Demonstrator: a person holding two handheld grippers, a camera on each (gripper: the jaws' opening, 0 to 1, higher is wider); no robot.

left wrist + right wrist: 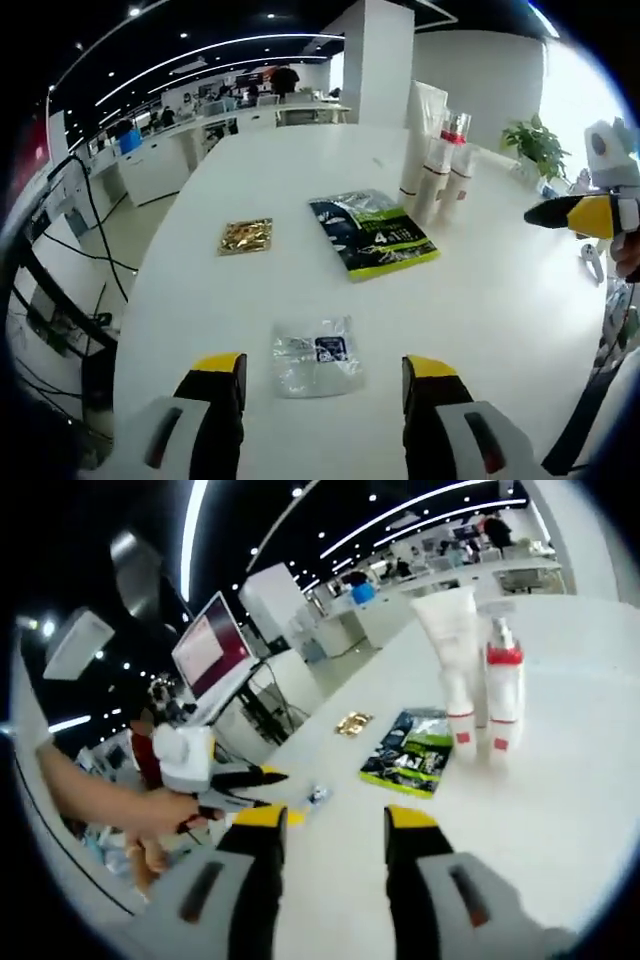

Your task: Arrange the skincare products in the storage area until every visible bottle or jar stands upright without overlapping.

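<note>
Here, you're over a white table (480, 300), both grippers above it and holding nothing.

Left gripper view:
- Left gripper (325, 375) at 6 o'clock, jaws spread wide, a gap of bare table between them.
- Tubes (425, 150) and a pump bottle (458, 160) stand upright at 1 o'clock, touching in a tight cluster, far side of the table.
- Dark green pouch (372, 235) lies flat near centre, just beside the cluster at its 7 o'clock.
- Clear packet (316, 355) lies flat between your jaw tips, just ahead of them.
- Gold packet (246, 236) lies flat at 10 o'clock of centre, apart from the pouch.
- The right gripper (562, 215) comes in at 3 o'clock; you cannot tell its jaw gap from here.

Right gripper view:
- Right gripper (335, 825) at 6 o'clock, jaws parted.
- Tubes (455, 650) and bottle (503, 690) upright at 1 o'clock; pouch (412, 752) flat at their 8 o'clock.
- Your hand (150, 815) holds the left gripper (268, 777) at 9 o'clock.
</note>
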